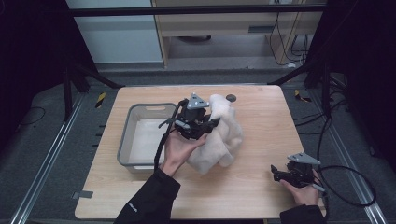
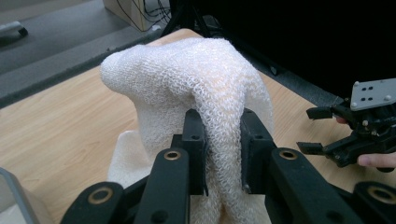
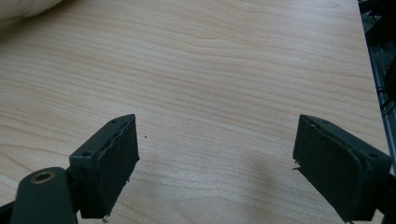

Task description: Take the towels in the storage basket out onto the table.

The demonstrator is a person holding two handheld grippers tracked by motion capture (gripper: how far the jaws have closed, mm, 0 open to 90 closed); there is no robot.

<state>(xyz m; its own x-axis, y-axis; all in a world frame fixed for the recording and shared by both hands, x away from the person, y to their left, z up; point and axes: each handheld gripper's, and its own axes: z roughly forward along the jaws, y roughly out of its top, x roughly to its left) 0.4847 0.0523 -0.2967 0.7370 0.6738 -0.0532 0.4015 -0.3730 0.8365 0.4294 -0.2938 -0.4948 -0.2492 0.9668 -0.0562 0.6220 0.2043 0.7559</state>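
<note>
Two grippers: I hold one in each hand, both above the wooden table (image 1: 252,186).
Left gripper (image 2: 223,154): its jaws are closed on a fold of the white knitted cloth (image 2: 205,84) (the fabric bulges up above the pads and hangs down between them).
Cloth position: in the high view the cloth (image 1: 224,135) is lifted at its upper part, and the rest lies on the table just beside the grey plastic bin (image 1: 128,135).
Right gripper (image 3: 215,163): jaws wide apart, nothing between them, over bare wood.
Right gripper position: near the table's front right corner (image 1: 285,175), well apart from the cloth.
</note>
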